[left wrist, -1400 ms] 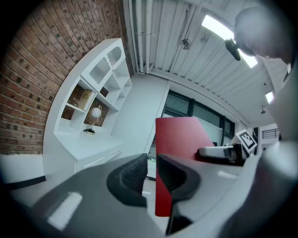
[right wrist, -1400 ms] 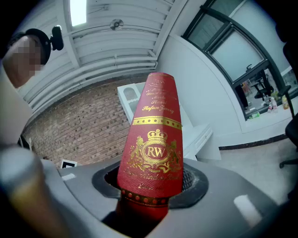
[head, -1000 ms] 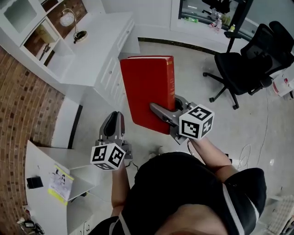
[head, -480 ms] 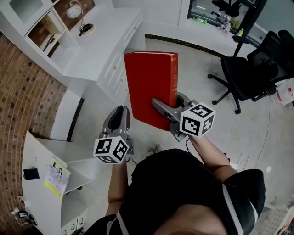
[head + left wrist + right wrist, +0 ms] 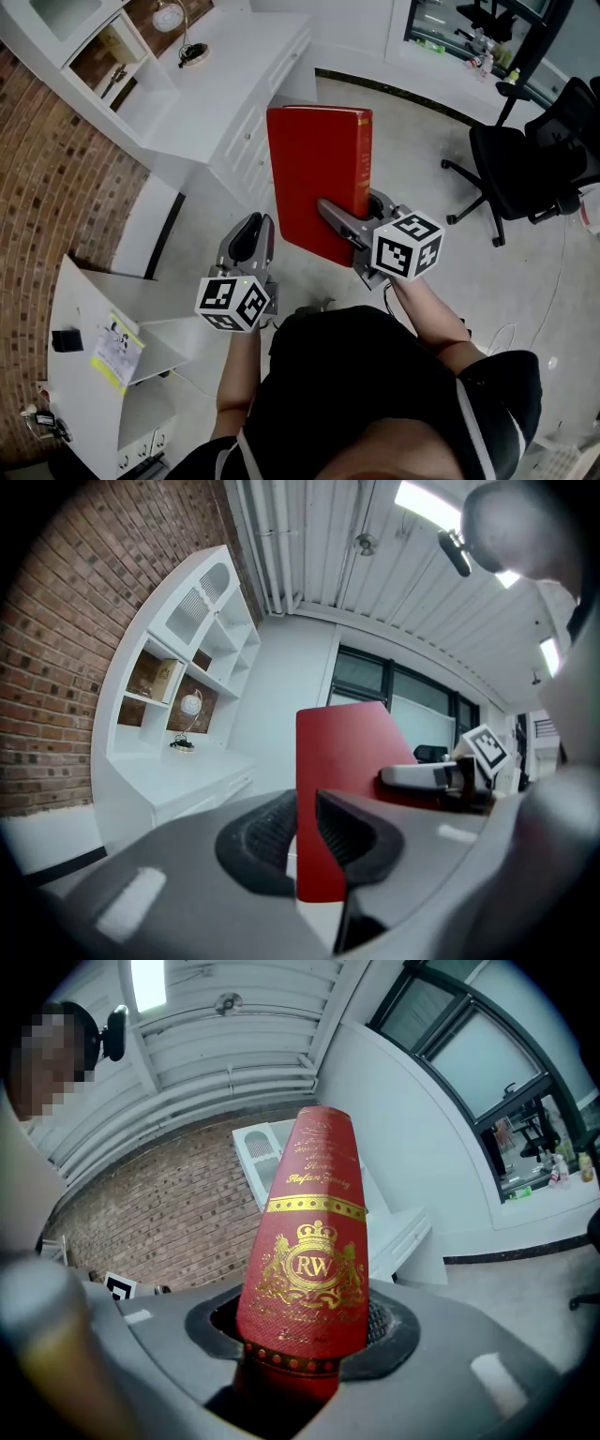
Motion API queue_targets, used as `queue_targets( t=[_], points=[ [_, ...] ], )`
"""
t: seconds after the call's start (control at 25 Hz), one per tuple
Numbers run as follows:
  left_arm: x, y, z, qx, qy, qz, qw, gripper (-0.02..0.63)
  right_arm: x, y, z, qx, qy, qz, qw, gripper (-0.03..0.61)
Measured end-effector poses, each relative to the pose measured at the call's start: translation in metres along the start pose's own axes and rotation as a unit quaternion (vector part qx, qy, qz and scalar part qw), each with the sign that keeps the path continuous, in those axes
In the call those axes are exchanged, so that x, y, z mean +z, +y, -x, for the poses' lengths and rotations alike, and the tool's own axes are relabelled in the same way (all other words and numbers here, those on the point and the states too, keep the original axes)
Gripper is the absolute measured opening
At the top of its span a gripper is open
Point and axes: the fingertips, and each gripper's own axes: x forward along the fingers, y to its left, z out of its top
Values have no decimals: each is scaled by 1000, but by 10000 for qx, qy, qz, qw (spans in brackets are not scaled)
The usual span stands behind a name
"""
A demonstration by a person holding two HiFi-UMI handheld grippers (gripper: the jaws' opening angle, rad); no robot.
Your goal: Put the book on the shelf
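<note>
A big red hardback book (image 5: 314, 178) is held upright over the floor, with my right gripper (image 5: 354, 204) shut on its lower edge. In the right gripper view its gold-printed spine (image 5: 309, 1269) rises from between the jaws of that gripper (image 5: 305, 1321). My left gripper (image 5: 251, 230) hangs to the left of the book, apart from it. Its jaws (image 5: 305, 822) stand a narrow gap apart with nothing in them, and the book (image 5: 342, 752) shows beyond the gap. The white shelf unit (image 5: 103, 56) stands at the upper left on the desk (image 5: 234, 66).
A globe lamp (image 5: 178, 37) sits on the desk by the shelf (image 5: 187, 658). A black office chair (image 5: 539, 159) stands at the right. A low white table (image 5: 103, 356) with small items is at the lower left, along a brick wall (image 5: 56, 178).
Both grippers and the book have moved a little toward the white desk, which now sits nearer in the head view. Neither grip has changed.
</note>
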Motion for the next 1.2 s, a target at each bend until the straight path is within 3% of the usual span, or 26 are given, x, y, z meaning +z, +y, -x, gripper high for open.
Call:
queue_targets(
  t=[0.36, 0.64, 1.2],
  points=[
    [-1, 7, -16, 184, -138, 379, 9990, 64, -4, -24, -7, -25, 84, -55, 9999, 229],
    [-3, 19, -44, 186, 68, 180, 9996, 64, 2, -44, -22, -108, 87, -82, 9999, 229],
    [9, 72, -122, 34, 88, 385, 9992, 64, 27, -84, -90, -286, 227, 80, 9993, 229]
  ],
)
